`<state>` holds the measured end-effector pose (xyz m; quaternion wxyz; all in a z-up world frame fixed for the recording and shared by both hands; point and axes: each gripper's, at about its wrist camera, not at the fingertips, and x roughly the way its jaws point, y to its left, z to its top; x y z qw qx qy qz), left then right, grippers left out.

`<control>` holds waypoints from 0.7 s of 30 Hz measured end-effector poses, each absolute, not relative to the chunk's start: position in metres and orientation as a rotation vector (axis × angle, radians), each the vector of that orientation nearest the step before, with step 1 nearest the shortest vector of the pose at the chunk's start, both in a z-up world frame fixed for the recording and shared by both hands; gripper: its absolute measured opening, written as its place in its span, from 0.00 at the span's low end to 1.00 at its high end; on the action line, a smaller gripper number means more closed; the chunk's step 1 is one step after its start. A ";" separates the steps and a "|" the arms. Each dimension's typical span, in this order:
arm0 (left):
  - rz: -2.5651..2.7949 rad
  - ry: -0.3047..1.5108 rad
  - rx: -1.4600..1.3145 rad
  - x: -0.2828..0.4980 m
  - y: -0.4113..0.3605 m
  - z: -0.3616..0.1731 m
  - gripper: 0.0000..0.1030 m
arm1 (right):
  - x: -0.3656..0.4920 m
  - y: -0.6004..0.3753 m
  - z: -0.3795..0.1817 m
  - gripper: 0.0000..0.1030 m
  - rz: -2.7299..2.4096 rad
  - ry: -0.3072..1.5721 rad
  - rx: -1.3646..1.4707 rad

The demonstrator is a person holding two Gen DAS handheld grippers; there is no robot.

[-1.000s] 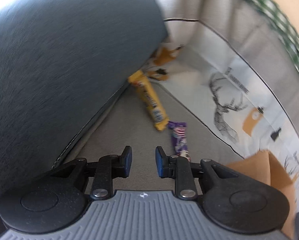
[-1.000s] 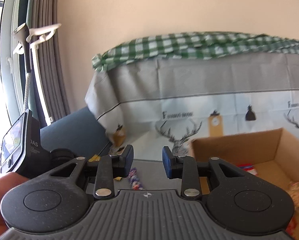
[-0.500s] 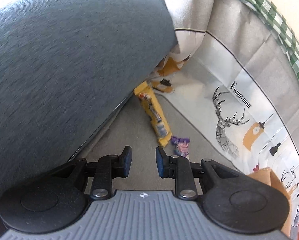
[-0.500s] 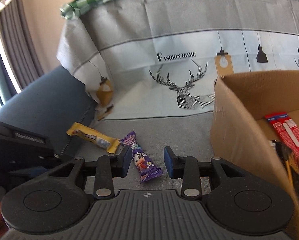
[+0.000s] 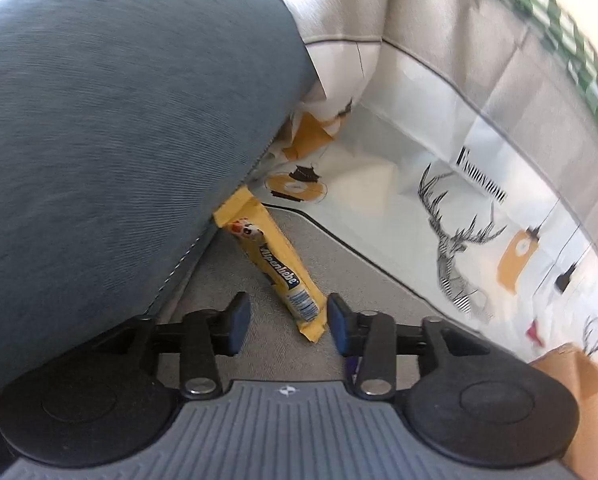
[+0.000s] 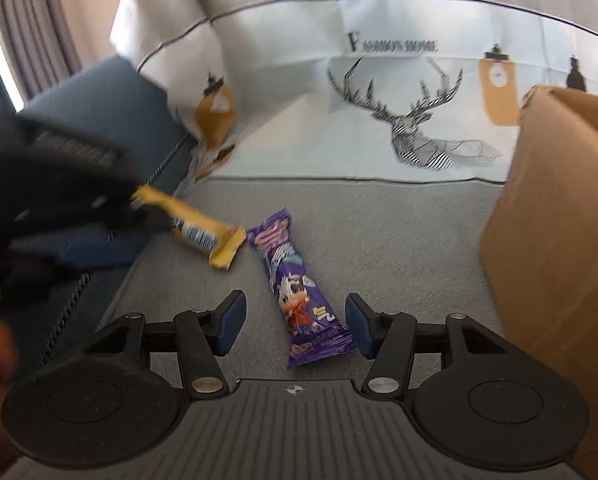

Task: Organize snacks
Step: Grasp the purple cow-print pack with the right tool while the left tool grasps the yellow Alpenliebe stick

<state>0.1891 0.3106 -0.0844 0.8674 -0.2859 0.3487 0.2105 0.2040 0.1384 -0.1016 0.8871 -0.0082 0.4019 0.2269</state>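
My left gripper (image 5: 285, 322): black arms, blue pads (image 5: 237, 320), grey ribbed body. Right gripper (image 6: 291, 324): same scheme. Yellow snack bar (image 5: 277, 270): blue lettering, white-blue panel near the end. Purple snack bar (image 6: 299, 292): cartoon cow print, white, red and light-blue accents. Seat (image 6: 379, 220): light grey weave. Cushion (image 5: 119, 120): dark blue-grey, fine ribbed texture. Cloth (image 6: 379, 100): white and grey, black line-drawn stag, mustard tags, black lamps. Cardboard box (image 6: 559, 240): plain brown. Green-white check fabric (image 5: 571, 32) on top.
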 end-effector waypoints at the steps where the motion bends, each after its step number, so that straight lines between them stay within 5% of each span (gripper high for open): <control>1: 0.439 0.738 -0.590 0.193 0.311 -0.087 0.52 | 0.205 0.140 -0.104 0.47 0.469 0.849 -0.025; 2: 0.441 0.742 -0.586 0.197 0.312 -0.090 0.55 | 0.207 0.140 -0.107 0.33 0.466 0.864 -0.027; 3: 0.444 0.743 -0.588 0.201 0.313 -0.093 0.56 | 0.207 0.139 -0.108 0.29 0.461 0.870 -0.028; 12: 0.486 0.750 -0.622 0.229 0.324 -0.117 0.59 | 0.200 0.124 -0.094 0.18 0.400 0.811 0.015; 17: 0.522 0.766 -0.596 0.233 0.323 -0.117 0.26 | 0.198 0.119 -0.093 0.17 0.390 0.804 0.009; 21: 0.516 0.761 -0.615 0.228 0.324 -0.110 0.17 | 0.192 0.115 -0.091 0.16 0.396 0.789 0.004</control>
